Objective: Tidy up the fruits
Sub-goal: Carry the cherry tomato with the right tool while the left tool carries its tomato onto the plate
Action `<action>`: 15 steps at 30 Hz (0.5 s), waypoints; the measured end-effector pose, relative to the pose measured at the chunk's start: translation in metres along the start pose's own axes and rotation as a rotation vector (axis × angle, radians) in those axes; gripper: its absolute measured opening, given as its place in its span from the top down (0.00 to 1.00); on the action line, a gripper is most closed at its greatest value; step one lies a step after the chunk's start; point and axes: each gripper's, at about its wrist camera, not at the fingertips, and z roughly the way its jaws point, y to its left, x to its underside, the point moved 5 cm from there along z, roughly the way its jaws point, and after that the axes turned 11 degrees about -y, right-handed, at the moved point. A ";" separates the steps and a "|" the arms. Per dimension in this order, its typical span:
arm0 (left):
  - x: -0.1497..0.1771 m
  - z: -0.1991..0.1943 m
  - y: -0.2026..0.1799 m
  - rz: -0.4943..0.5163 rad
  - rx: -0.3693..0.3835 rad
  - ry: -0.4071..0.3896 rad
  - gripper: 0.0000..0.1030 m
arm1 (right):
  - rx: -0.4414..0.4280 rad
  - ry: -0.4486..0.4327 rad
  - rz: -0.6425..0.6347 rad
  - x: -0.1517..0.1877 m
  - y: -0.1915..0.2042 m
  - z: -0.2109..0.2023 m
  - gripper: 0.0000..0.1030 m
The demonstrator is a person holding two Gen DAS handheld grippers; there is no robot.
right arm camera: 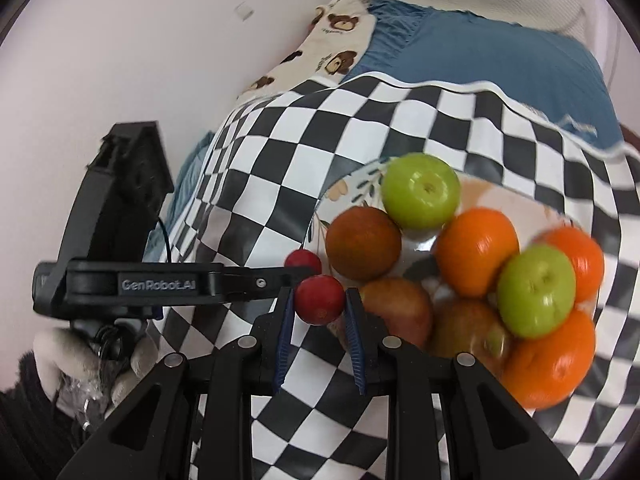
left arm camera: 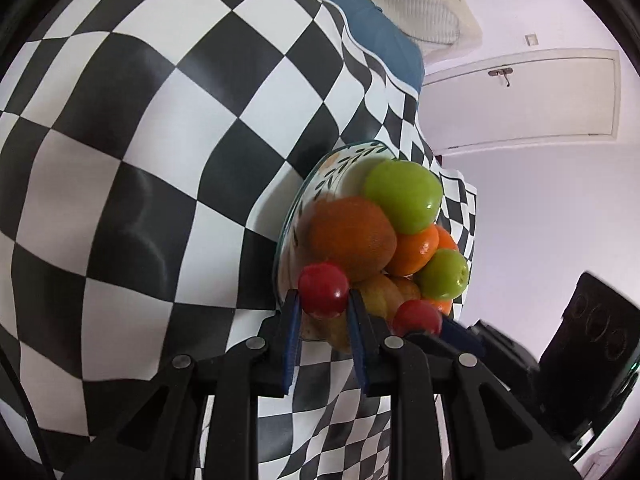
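- Small round glossy red fruit (left arm camera: 323,290) sits pinched between the blue pads of the left gripper (left arm camera: 324,300), held across its widest part, just at the near rim of the plate.
- A second small red fruit (right arm camera: 319,299) is pinched the same way in the right gripper (right arm camera: 320,304); the two gripper tips are nearly touching.
- Handling, judged: both look light, hard-skinned and slick; a round body can squirt out of flat pads, so a hold across the middle is the safe one.
- Glass plate with leaf print (left arm camera: 320,176) carries a heap: two green apples (right arm camera: 420,191), several oranges (right arm camera: 476,251) and a brownish-red fruit (right arm camera: 363,243).
- Heap is crowded; an added fruit may roll off, so low gaps at the edge suit best.
- Plate rests on a black-and-white chequered cloth (left arm camera: 160,140).
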 end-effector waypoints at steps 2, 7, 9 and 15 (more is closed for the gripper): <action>0.002 0.001 0.001 0.005 -0.006 0.003 0.80 | -0.001 0.008 -0.005 -0.006 0.000 0.002 0.73; 0.002 0.005 -0.001 0.023 -0.040 0.005 0.79 | 0.019 -0.003 -0.006 -0.032 -0.001 0.009 0.73; 0.000 0.004 0.002 0.011 -0.072 0.002 0.78 | 0.034 0.006 -0.017 -0.044 0.000 0.017 0.73; -0.008 0.001 0.003 -0.020 -0.046 -0.018 0.66 | 0.093 0.067 0.002 -0.072 -0.008 0.050 0.73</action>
